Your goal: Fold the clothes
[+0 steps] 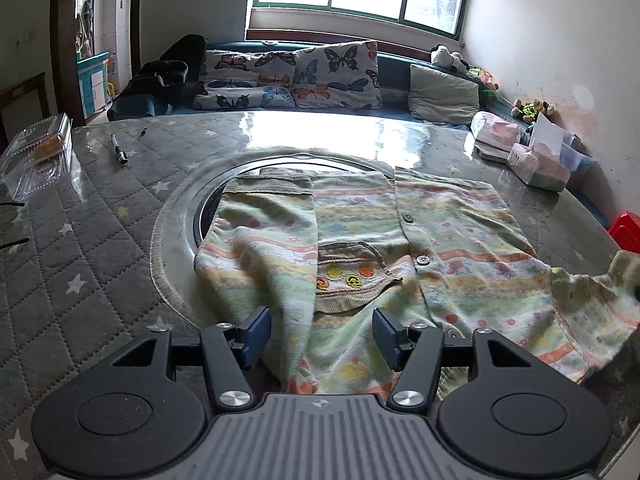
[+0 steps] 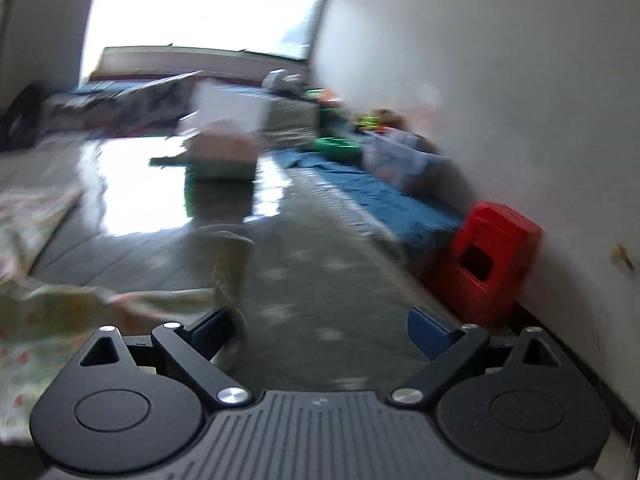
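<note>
Shirt [image 1: 360,248]: lying spread on the bench [image 1: 100,248], front up, over the round inset.
Left sleeve [image 1: 264,232]: lying folded in across the body.
Right sleeve [image 1: 592,292]: trailing outward, still needing folding; body folds also remaining.
Left hand-held gripper [image 1: 320,338]: hovering wide over the near edge, holding nothing.
Right hand-held gripper [image 2: 320,332]: gaping wide beside the sleeve cuff [image 2: 230,264]; view blurred.
</note>
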Available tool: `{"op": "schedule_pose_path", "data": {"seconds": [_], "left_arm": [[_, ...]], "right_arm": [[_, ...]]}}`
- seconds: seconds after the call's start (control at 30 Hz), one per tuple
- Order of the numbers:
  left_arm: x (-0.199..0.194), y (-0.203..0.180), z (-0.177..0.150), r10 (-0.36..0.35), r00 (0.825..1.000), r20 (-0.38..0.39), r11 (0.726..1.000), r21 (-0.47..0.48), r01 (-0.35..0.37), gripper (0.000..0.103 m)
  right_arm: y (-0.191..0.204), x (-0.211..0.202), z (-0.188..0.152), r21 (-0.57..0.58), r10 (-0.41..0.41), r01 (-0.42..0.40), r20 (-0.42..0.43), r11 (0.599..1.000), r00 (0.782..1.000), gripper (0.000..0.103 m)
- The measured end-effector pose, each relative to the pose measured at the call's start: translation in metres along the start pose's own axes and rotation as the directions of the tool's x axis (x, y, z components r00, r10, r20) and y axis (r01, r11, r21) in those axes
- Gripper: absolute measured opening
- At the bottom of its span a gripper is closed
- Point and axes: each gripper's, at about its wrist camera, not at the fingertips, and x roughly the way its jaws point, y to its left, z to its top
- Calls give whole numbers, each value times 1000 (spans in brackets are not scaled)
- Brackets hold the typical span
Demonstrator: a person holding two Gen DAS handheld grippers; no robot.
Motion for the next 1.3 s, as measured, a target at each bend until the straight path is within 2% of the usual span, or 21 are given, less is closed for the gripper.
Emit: {"op": "schedule_pose_path", "data": {"seconds": [0.1,0.2,0.3,0.4,0.5,0.67,0.8,0.93,1.17,1.3], "left_arm": [[1,-2,1,1,1000,-1,1000,6,-1,62],[0,-5,3,-1,1000,4,1000,19,0,62],[1,-8,7,6,1000,13,1000,27,-6,62],[3,-8,12,19,1000,21,999,30,-19,62],[8,-6,18,34,999,26,999,25,-35,62],[23,2,39,52,998,33,999,9,-52,62],[49,1,59,46,999,14,999,22,-46,59],[81,-3,76,46,999,-21,998,38,-46,49],[133,-9,86,96,993,-72,992,89,-89,46],[148,-8,88,119,990,-78,989,93,-112,40]], "right_arm": [[-20,-1,-3,44,-21,22,-14,999,1000,96],[-20,-4,-5,37,7,-7,-9,999,1000,96],[-5,0,-2,44,147,-146,-22,988,989,93],[14,7,0,44,275,-273,-53,961,960,90],[34,17,2,22,353,-352,-92,936,931,89],[41,28,1,9,349,-349,-103,937,932,90],[41,32,2,5,345,-346,-103,938,933,93],[44,33,2,-7,341,-344,-108,939,934,97],[43,35,2,-4,346,-349,-112,937,931,102],[43,36,2,-3,348,-350,-111,937,931,103]]}}
